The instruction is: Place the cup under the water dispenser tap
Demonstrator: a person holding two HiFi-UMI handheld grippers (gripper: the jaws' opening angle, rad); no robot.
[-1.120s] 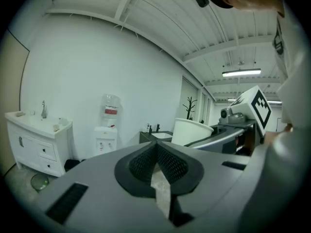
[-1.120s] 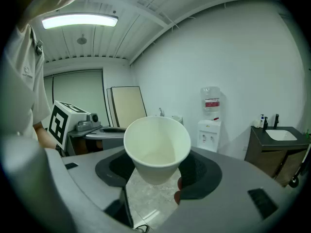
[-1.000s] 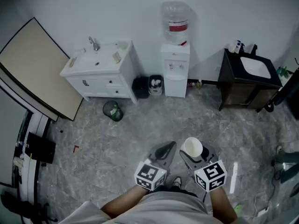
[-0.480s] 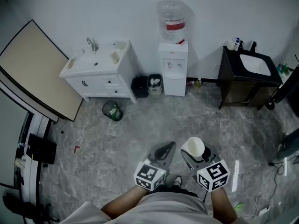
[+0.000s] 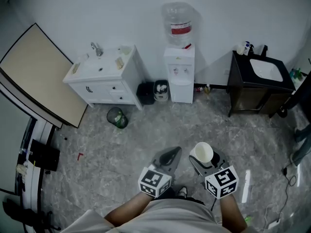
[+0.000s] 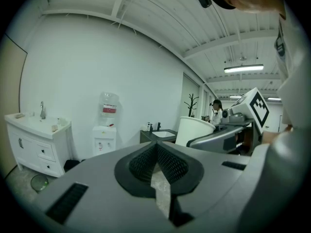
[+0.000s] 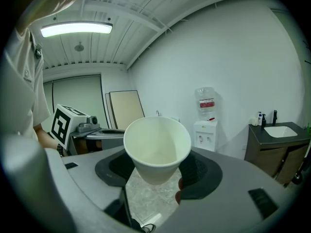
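A white paper cup [image 5: 201, 153] [image 7: 157, 147] stands upright between the jaws of my right gripper [image 5: 203, 160] [image 7: 158, 171], which is shut on it; the cup is empty. My left gripper [image 5: 168, 157] [image 6: 156, 165] is beside it, its jaws shut with nothing in them. The white water dispenser [image 5: 179, 73] [image 7: 206, 126] [image 6: 105, 130], with a clear bottle on top, stands against the far wall, well ahead of both grippers. Its two taps [image 5: 180, 71] sit above a recess. The cup also shows at the right of the left gripper view [image 6: 194, 130].
A white sink cabinet [image 5: 104, 76] stands left of the dispenser, a dark sink cabinet [image 5: 260, 84] to its right. A black bin [image 5: 146, 92] and a small white bin [image 5: 161, 89] sit beside the dispenser; a green wire basket [image 5: 117, 117] lies on the grey floor. A beige board [image 5: 34, 72] leans at left.
Both grippers and the cup have come slightly nearer to the dispenser; the room has shifted a little in the head view. The grip on the cup is unchanged.
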